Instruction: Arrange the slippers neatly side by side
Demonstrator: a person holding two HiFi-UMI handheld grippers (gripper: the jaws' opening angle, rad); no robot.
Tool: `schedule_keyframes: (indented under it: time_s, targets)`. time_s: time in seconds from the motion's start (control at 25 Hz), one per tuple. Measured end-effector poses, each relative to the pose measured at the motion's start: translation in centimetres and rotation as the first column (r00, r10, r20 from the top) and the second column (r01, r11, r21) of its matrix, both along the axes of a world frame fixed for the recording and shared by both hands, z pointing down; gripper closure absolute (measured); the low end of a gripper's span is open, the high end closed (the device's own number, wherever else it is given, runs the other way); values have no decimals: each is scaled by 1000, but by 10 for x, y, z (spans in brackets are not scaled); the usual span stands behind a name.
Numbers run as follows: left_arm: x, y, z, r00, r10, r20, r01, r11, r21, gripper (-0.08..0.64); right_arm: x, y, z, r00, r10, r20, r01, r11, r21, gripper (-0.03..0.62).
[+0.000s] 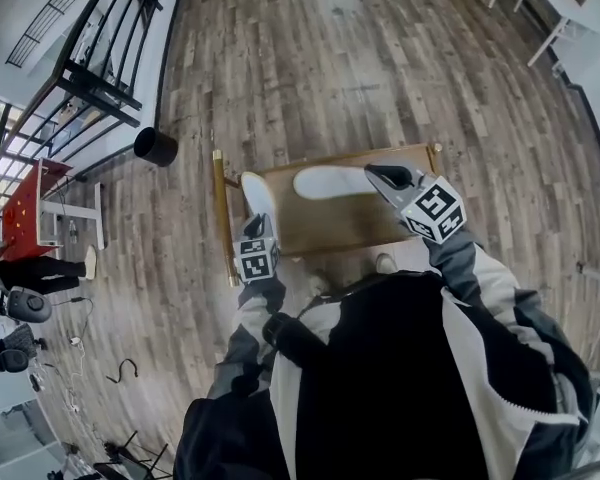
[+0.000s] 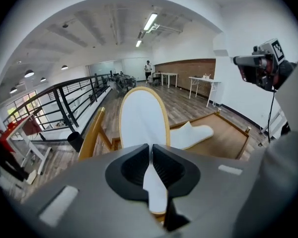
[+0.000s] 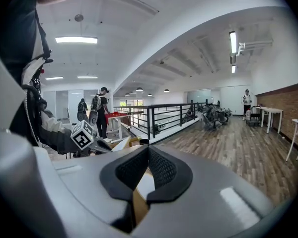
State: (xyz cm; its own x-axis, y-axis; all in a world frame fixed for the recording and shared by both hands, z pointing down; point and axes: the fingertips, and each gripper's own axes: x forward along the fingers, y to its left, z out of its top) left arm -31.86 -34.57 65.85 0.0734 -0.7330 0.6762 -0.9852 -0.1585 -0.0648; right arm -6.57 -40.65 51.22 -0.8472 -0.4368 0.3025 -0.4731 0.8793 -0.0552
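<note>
- Your left gripper [image 2: 151, 150] is clamped narrowly on the heel edge of one slipper [image 2: 141, 118]. The thin white sole runs between the pads, and the rest of the slipper rises away from the jaws, tilted up on end. Pinching at the edge makes sense, since it leaves the whole length free for you to swing and lay flat.
- From the head view, that slipper is at the left end of the wooden tray [image 1: 330, 233], pointing away from you. I can't tell whether its far end touches the wood yet.
- The second slipper [image 1: 330, 181] lies flat along the tray's far rim, crosswise to the first. The pair therefore sits roughly at a right angle and is not yet side by side.
- Your right gripper [image 1: 387, 176] has its jaws pressed together with nothing between them. It hangs just beside the right end of the second slipper. From there it looks ready either to nudge that slipper round or to open and take it.
- My judgement is that setting the held slipper down first would give you a fixed line to match. You could then turn the crosswise one parallel to it and bring it close.
- Watch the tray's raised rim, because a long slipper swung low could catch on it.
</note>
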Motion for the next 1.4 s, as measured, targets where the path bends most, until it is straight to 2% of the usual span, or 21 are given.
schedule_keyframes:
  time_s: [0.16, 0.32, 0.56, 0.84, 0.88, 0.96, 1.04, 1.24, 1.4]
  targets:
    - [-11, -1, 40, 999, -37, -40, 33, 996, -84, 522, 15, -1, 4, 999, 34, -32, -34, 999, -7, 588]
    - [-23, -11, 69, 997, -65, -45, 58, 989, -136, 522, 28, -3, 5, 996, 67, -58, -67, 998, -5, 588]
    - [-28, -26, 101, 998, -40, -41, 31, 979, -202, 522, 44, -3, 5, 989, 116, -87, -118, 993, -10, 588]
    - [-32, -33, 124, 998, -52, -44, 39, 966, -257, 518, 46, 2, 9, 986, 126, -105, -129, 991, -22, 588]
    - [-32, -34, 127, 998, -49, -44, 36, 963, -266, 494, 45, 3, 9, 986, 129, -106, -132, 991, -23, 588]
    - [-32, -37, 129, 998, -45, -46, 31, 960, -279, 395, 43, 3, 9, 986, 131, -105, -134, 991, -23, 588]
    - [-30, -40, 129, 998, -43, -48, 28, 959, -283, 349, 39, 3, 8, 986, 128, -103, -131, 991, -21, 588]
    - [-26, -44, 113, 997, -38, -62, 21, 967, -254, 325, 28, 4, 6, 990, 109, -93, -111, 994, -22, 588]
    - [-1, -60, 63, 991, 4, -132, -19, 993, -117, 358, 12, 2, 10, 993, 85, -77, -87, 996, -29, 588]
